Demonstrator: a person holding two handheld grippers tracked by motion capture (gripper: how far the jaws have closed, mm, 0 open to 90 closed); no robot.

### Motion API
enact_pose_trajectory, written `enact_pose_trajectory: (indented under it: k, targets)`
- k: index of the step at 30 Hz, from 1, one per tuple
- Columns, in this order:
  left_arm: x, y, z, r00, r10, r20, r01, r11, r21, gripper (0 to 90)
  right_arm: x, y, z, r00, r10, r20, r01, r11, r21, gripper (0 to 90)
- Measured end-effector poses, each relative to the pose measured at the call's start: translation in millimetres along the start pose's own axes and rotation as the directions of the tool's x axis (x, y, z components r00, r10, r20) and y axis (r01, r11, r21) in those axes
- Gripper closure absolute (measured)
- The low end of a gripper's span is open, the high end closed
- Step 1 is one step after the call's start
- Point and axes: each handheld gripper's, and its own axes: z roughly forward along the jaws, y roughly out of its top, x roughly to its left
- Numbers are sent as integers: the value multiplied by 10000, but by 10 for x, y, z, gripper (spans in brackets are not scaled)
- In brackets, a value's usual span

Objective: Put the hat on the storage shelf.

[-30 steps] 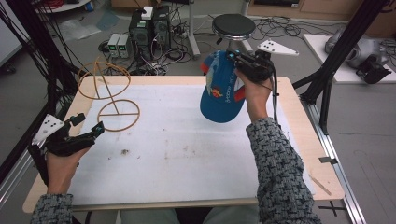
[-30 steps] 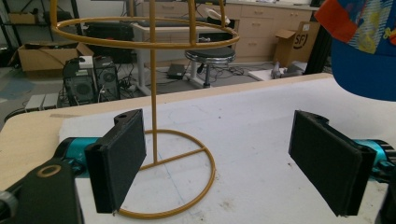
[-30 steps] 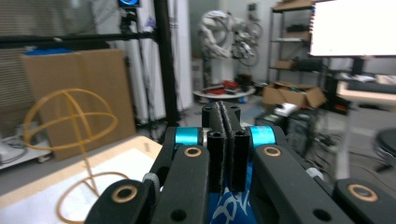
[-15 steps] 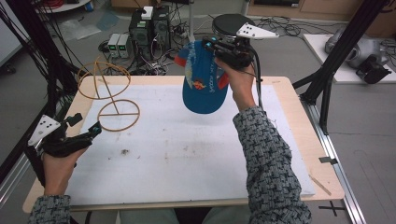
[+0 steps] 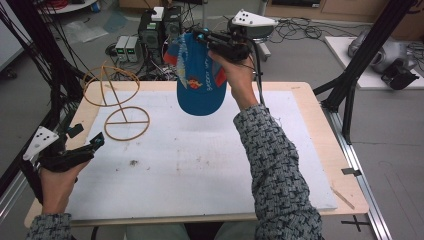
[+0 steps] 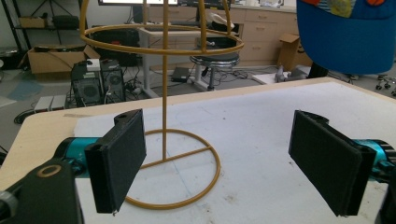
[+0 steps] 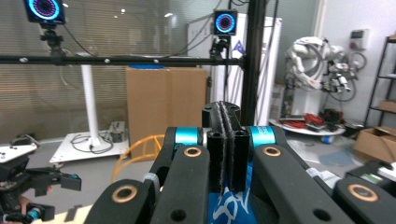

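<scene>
the right gripper (image 5: 202,36) clamps a blue cap (image 5: 198,82), its white lettering unreadable, above the surface (image 5: 200,160); the left gripper (image 5: 86,146) rests wide open.

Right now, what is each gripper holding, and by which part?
The right gripper pinches the blue cap at its upper edge. The left gripper is open, holding nothing.

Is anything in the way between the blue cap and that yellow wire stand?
Nothing visible is. The blue cap hangs in the air from the right hand-held gripper, and only open air and bare white mat lie between it and the wire stand.
</scene>
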Motion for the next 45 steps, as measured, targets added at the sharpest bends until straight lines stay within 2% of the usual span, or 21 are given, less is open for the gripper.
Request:
enact_pose_trajectory:
  k: [4, 7, 14, 15, 16, 18, 21, 22, 24, 28, 29, 30, 31, 36, 37, 38, 40, 45]
  targets:
    - [24, 6, -52, 9999, -53, -113, 52, 10000, -57, 191, 66, 65, 153, 9997, -45, -231, 44, 10000, -35, 894]
    - [38, 15, -88, 9998, -56, -173, 54, 9999, -122, 191, 168, 134, 320, 9976, -33, -694, 25, 9999, -115, 893]
    - [72, 35, -166, 9995, -87, -301, 81, 9997, -209, 191, 315, 198, 534, 9914, -21, -1309, -17, 9996, -284, 893]
    - [78, 38, -174, 9994, -97, -328, 89, 9996, -256, 191, 371, 210, 622, 9880, -8, -1547, -36, 9996, -278, 893]
    - [82, 42, -184, 9993, -120, -360, 110, 9996, -278, 191, 371, 210, 622, 9880, -8, -1547, -36, 9996, -278, 893]
    - [100, 52, -213, 9990, -156, -422, 141, 9993, -341, 191, 440, 214, 745, 9825, 33, -1860, -78, 9997, -236, 893]
    - [120, 62, -239, 9988, -164, -472, 146, 9991, -388, 191, 482, 213, 822, 9793, 69, -2024, -112, 9997, -201, 893]
    - [123, 64, -245, 9986, -194, -485, 174, 9990, -421, 191, 525, 206, 925, 9749, 65, -2225, -106, 9998, -173, 893]
    - [129, 68, -255, 9985, -200, -505, 179, 9989, -436, 191, 540, 202, 960, 9738, 85, -2270, -120, 9998, -141, 893]
    - [143, 79, -280, 9984, -214, -532, 189, 9987, -484, 191, 605, 177, 1136, 9661, 188, -2577, -218, 9997, -88, 893]
    - [151, 82, -292, 9982, -213, -553, 186, 9986, -499, 191, 623, 173, 1172, 9638, 210, -2658, -233, 9997, -53, 893]
    - [156, 84, -299, 9981, -223, -576, 194, 9985, -515, 191, 654, 173, 1239, 9581, 206, -2857, -233, 9997, -59, 893]
    - [163, 87, -310, 9980, -239, -590, 207, 9984, -529, 191, 654, 173, 1239, 9581, 206, -2857, -233, 9997, -59, 893]
    - [178, 98, -350, 9974, -297, -649, 255, 9976, -643, 191, 715, 190, 1394, 9474, 278, -3189, -334, 9994, -122, 892]
    - [179, 99, -352, 9975, -291, -651, 249, 9976, -644, 191, 727, 189, 1439, 9422, 412, -3325, -481, 9988, -126, 893]
    - [181, 101, -363, 9974, -278, -662, 235, 9976, -648, 191, 727, 188, 1447, 9422, 386, -3329, -465, 9988, -158, 892]
    - [184, 104, -373, 9973, -302, -673, 257, 9974, -677, 191, 754, 164, 1545, 9358, 524, -3487, -589, 9982, -80, 892]
    - [185, 104, -388, 9971, -299, -701, 252, 9974, -668, 191, 745, 106, 1662, 9316, 765, -3554, -798, 9968, 56, 892]
